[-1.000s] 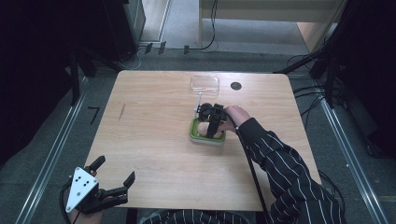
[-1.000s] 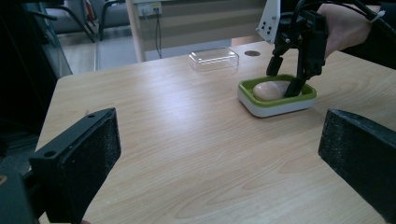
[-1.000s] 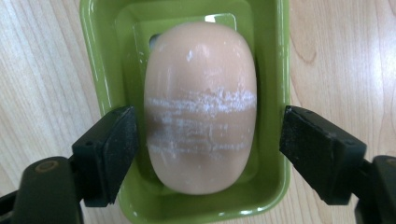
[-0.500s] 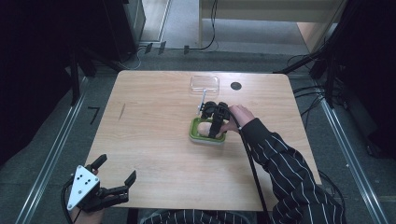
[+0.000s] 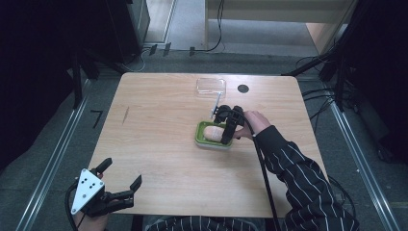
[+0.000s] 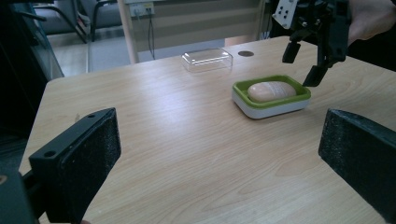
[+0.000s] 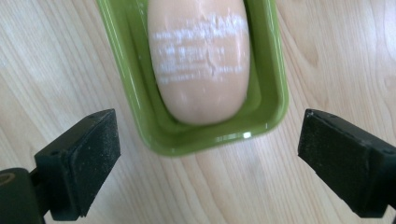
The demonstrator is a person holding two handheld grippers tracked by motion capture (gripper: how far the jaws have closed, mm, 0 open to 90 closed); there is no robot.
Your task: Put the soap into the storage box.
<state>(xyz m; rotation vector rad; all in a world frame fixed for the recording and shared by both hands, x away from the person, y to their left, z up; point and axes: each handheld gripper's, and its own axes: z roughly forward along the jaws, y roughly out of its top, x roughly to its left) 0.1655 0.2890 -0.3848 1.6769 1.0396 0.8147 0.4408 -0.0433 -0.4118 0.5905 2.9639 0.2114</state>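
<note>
Item — right gripper (image 5: 230, 126): held above the near end of the soap dish (image 5: 213, 142), jaws pointing down and spread wide, nothing between the pads. In the right gripper view its two black pads (image 7: 84, 161) stand on either side of the dish's end, apart from its rim, with bare wood under each.

Item — soap dish (image 7: 271, 70): green tray on a white base, standing flat on the table (image 5: 159, 125), directly below and ahead of the right gripper.

Item — soap bar (image 7: 198, 60): pale, oval, lying lengthwise in the dish well; a whitish scuffed patch on its top. Its rounded end sits midway between the open jaws.

Item — clear lid (image 5: 210, 85): beyond the right gripper, toward the far table edge, well apart from the dish; a thin stick-like piece lies between them, too small to identify.

Item — left gripper (image 5: 120, 188): at the near left corner of the table, well apart from the dish, jaws wide and empty.

Step in hand, as judged: approach to a grasp — either the soap or the dish; which one cannot be told from the jaw span alone.

Next move calls for: lowering until the pads flank the chosen piece, keeping the gripper centred so both pads meet it together, then closing gently — the soap looks slick and could squirt out.
</note>
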